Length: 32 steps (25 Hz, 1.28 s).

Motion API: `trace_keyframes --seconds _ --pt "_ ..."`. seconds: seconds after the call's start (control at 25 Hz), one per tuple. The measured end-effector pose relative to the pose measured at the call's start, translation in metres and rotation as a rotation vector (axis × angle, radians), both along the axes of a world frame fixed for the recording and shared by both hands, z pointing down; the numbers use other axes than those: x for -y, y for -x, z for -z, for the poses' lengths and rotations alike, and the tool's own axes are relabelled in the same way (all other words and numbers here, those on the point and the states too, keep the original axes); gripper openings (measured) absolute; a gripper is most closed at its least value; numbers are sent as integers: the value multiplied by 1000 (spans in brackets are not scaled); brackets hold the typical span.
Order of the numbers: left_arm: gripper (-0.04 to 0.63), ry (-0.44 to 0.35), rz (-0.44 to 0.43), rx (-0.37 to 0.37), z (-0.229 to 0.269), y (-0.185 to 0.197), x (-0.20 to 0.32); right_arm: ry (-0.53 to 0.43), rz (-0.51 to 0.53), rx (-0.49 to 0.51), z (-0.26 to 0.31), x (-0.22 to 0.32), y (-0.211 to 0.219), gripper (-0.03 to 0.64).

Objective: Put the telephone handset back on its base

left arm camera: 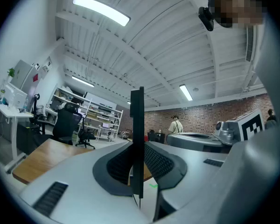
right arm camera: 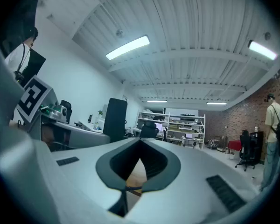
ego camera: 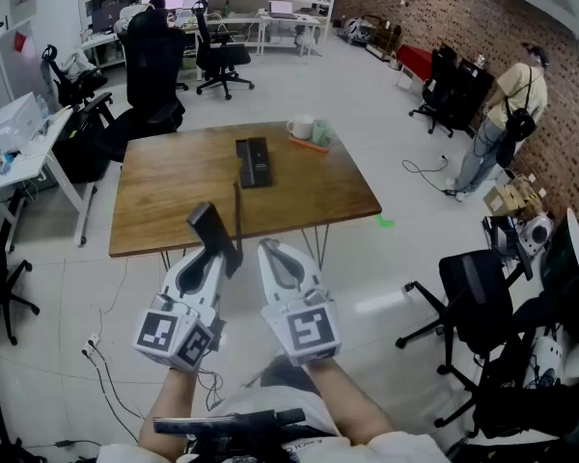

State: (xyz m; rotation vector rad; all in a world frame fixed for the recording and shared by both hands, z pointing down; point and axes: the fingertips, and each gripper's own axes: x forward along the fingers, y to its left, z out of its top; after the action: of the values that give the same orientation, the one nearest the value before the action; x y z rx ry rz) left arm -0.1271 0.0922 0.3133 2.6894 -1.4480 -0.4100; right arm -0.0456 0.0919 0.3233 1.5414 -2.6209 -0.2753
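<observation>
1. Two grippers showed in the head view, both at the near edge of the table point(ego camera: 174, 191). My left gripper point(ego camera: 215, 251) was clamped on the handset point(ego camera: 212, 230), which stood up, tilted. My right gripper point(ego camera: 276, 252) was just beside it, carrying nothing. The base point(ego camera: 254, 161) lay flat near the table's middle, well apart from the handset, with a thin cord point(ego camera: 237, 208) running toward it. I judged the job barely begun: I had to carry the handset out over the base, lay it level and line it up lengthwise with the cradle.
2. In the left gripper view the handset point(left arm camera: 136, 139) sat edge-on between my pads, most of it standing above them. That hold looked narrow, so I reckoned a slow swing would keep it from pivoting.
3. In the right gripper view my jaws were together on nothing, with a slice of table behind them. I judged this gripper could steady the base or keep the cord clear.
</observation>
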Motion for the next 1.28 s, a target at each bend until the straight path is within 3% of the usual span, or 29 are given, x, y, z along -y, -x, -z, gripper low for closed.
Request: trace_keyframes --seconds 0.6,1.28 --pt "64 0 -21 -9 0 -9 35 10 -17 -21 -7 33 -8 5" --pt "64 34 -8 5 -9 -19 103 53 -10 -4 -22 106 -20 5"
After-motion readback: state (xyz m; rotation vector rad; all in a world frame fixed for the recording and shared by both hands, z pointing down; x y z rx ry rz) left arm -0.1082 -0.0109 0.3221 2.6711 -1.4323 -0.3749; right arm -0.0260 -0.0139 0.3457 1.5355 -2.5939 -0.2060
